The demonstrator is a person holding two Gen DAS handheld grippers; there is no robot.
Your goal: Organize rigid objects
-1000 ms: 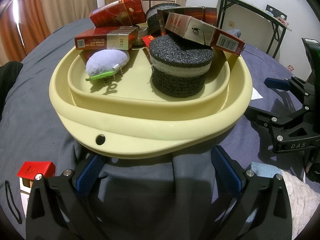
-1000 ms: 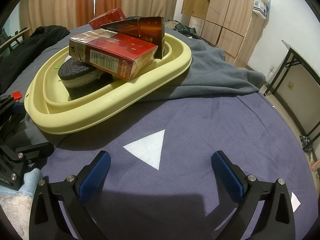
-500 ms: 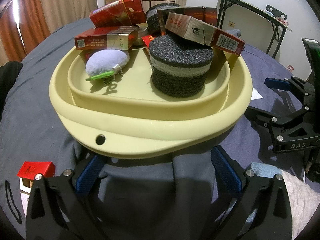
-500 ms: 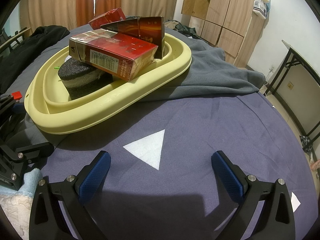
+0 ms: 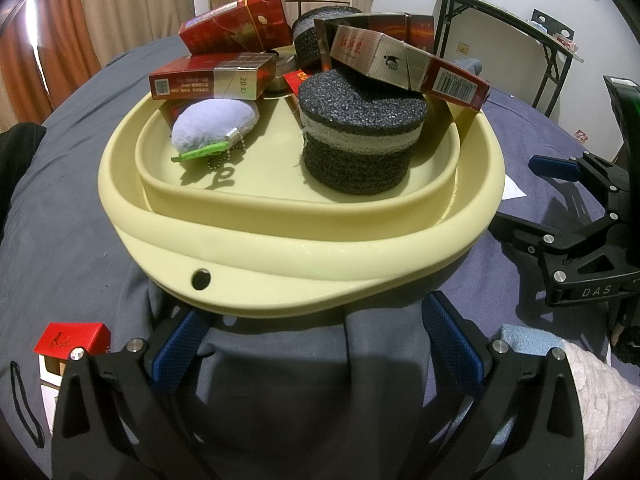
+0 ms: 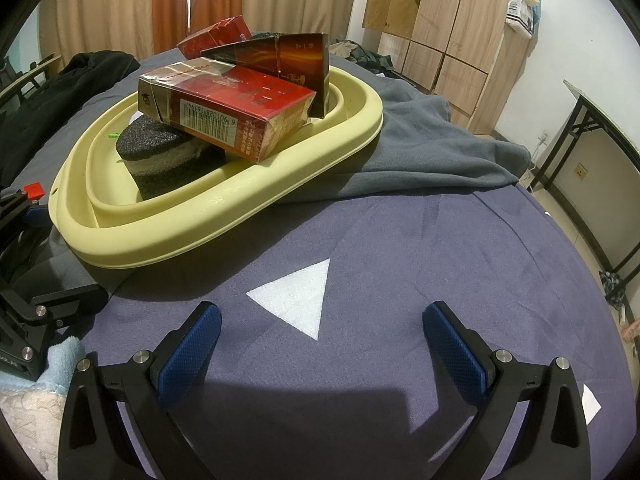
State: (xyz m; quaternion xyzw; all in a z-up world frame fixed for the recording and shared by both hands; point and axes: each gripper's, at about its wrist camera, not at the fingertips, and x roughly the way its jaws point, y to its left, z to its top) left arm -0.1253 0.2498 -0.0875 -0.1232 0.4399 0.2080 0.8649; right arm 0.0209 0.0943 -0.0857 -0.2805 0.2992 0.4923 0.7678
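Both tongs are held wide apart, gripping nothing. Just ahead of the left gripper point(image 5: 316, 344) a pale yellow tray point(image 5: 304, 248) is seen, loaded with cigarette packs point(image 5: 208, 80) and a dark sponge point(image 5: 360, 144). Between the right gripper point(image 6: 320, 344) fingers, slightly ahead, a white triangle point(image 6: 300, 296) lies on blue cloth point(image 6: 440, 240).
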